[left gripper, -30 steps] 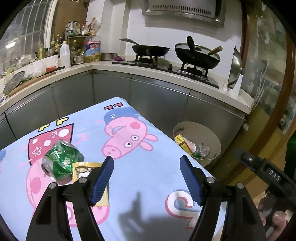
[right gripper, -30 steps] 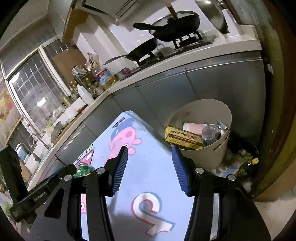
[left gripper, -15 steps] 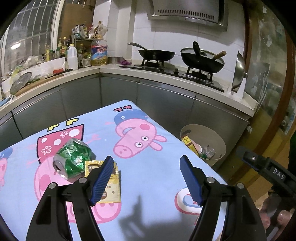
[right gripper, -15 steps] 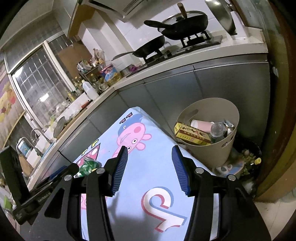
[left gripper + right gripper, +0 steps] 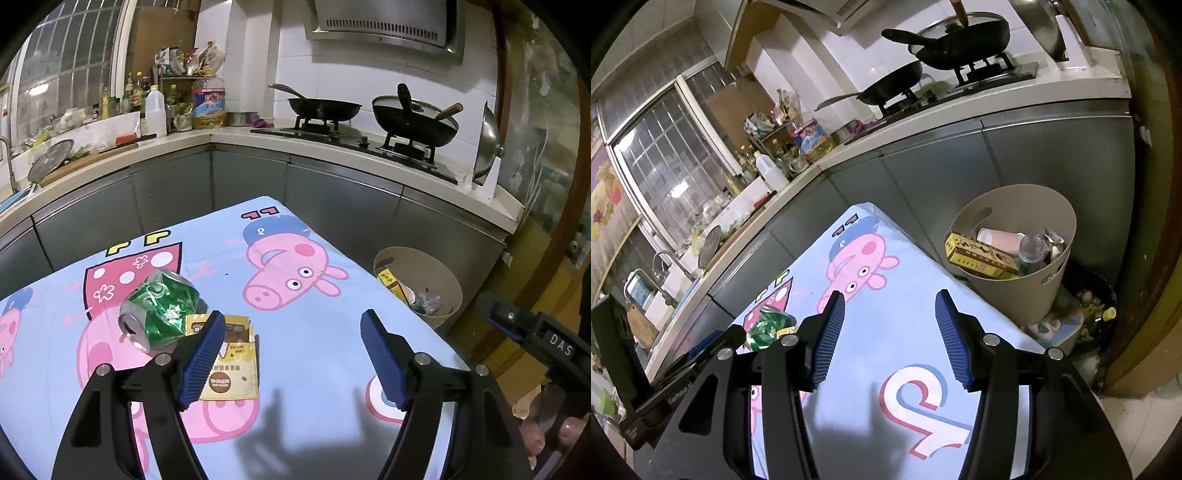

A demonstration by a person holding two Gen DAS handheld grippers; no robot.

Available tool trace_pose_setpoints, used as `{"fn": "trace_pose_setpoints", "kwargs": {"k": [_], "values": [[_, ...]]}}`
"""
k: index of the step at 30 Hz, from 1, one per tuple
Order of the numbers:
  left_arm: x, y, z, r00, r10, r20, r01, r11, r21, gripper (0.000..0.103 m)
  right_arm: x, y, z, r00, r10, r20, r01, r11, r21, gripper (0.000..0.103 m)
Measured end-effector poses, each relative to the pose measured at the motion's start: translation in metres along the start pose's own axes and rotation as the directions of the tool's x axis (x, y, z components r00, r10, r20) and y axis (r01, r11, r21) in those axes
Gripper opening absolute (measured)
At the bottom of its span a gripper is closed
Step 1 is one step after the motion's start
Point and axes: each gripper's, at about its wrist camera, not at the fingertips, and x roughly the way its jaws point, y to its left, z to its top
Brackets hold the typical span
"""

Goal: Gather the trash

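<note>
We see the L gripper (image 5: 291, 350) spread wide over the table (image 5: 314, 332), nothing between its pads; the crushed green can (image 5: 159, 308) lies on its side toward the table's left edge, touching the yellow packet (image 5: 232, 363) just beside it, which the L gripper's left pad partly hides. R gripper (image 5: 888, 336) also spread & empty, over the table's right edge. Bin (image 5: 1015, 295) stands on the floor off that edge against the cabinets, w/ a box, cup & bottle inside.
</note>
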Motion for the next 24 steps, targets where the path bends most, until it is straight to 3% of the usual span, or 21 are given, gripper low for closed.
{"fn": "trace_pose_setpoints", "kwargs": {"k": [6,12,15,18,24], "values": [[0.003,0.013,-0.006,1.000,0.004,-0.012,-0.005,1.000,-0.020,0.076,0.008,0.007,-0.002,1.000,0.010,-0.023,-0.011,1.000,-0.017,0.051],[0.010,0.063,-0.033,0.998,0.024,-0.065,-0.031,0.995,-0.097,0.076,0.033,0.019,-0.016,0.993,0.036,-0.109,-0.044,0.996,-0.076,0.051],[0.024,0.097,-0.051,0.989,-0.018,-0.147,-0.014,0.978,-0.210,0.075,0.055,0.027,-0.029,0.982,0.057,-0.181,-0.077,0.992,-0.104,0.051],[0.038,0.114,-0.056,0.979,-0.093,-0.180,0.035,0.952,-0.306,0.075,0.079,0.033,-0.045,0.964,0.073,-0.254,-0.104,0.988,-0.111,0.051],[0.079,0.108,-0.049,0.967,-0.112,-0.228,0.045,0.959,-0.279,0.075,0.108,0.041,-0.053,0.945,0.082,-0.318,-0.132,0.981,-0.139,0.051]]}}
